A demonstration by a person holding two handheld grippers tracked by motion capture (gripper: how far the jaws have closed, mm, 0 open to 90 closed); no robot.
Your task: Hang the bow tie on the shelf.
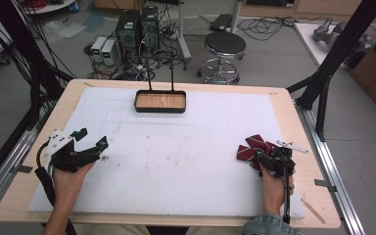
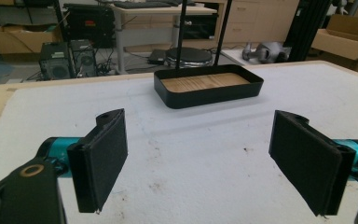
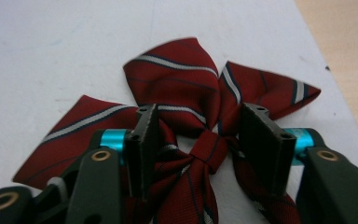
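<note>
Even, soft indoor light from overhead; the white mat [image 1: 176, 156] reads bright without glare. Shadows are faint. The high view is slightly soft and grainy. In the right gripper view the near claw [image 3: 205, 154] blurs, while the striped bow [image 3: 177, 79] stays fairly sharp.

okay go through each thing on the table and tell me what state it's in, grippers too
Bow tie: tied, lying flat on the white mat.
Tray: upright, empty, far side of mat.
Right gripper: jaws astride the bow tie's knot, part closed.
Left gripper: open, nothing between its jaws.
</note>
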